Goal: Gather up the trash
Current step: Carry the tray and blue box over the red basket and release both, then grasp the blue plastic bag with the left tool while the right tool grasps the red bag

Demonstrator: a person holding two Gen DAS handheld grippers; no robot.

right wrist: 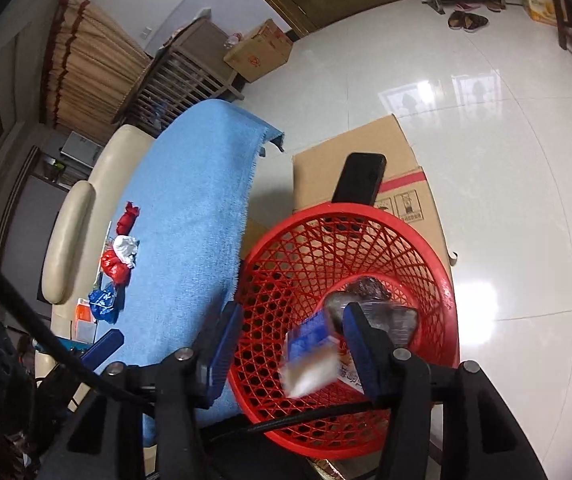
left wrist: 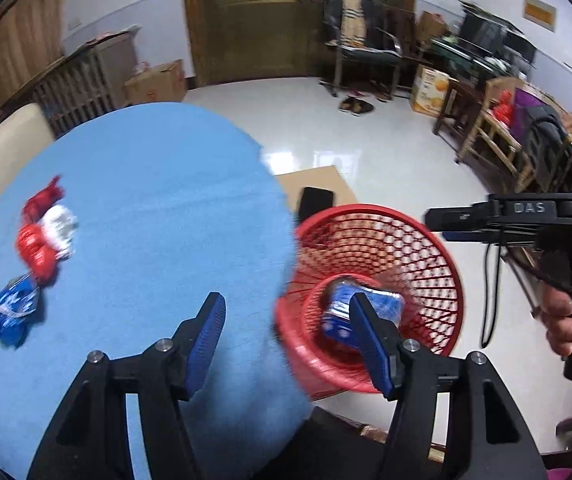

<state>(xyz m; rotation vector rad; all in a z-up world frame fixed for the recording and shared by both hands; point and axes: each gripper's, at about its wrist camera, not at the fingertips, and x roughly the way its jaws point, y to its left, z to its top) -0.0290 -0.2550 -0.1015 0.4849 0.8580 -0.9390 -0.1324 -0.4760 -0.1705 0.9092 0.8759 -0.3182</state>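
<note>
A red mesh basket [left wrist: 418, 240] [right wrist: 366, 224] stands on a cardboard box beside the blue-covered table [left wrist: 145, 200] [right wrist: 189, 208]. A blue wrapper [left wrist: 382, 306] lies at its bottom. In the right wrist view a blurred blue-and-white carton [right wrist: 310, 356] is in the air over the basket, with dark wrappers [right wrist: 370, 288] below. My right gripper [right wrist: 290, 344] is open above the basket and also shows at the right of the left wrist view [left wrist: 450, 220]. My left gripper [left wrist: 286, 324] is open and empty at the table's edge. A red-and-white wrapper [left wrist: 45, 232] [right wrist: 119, 256] and a blue wrapper [left wrist: 5, 308] [right wrist: 103, 302] lie on the table.
A black phone [left wrist: 316, 202] [right wrist: 360, 178] lies on the cardboard box [right wrist: 366, 148] behind the basket. A cream sofa [right wrist: 69, 236] runs along the table's far side. Chairs, boxes and a desk line the far walls across a glossy white floor [left wrist: 366, 144].
</note>
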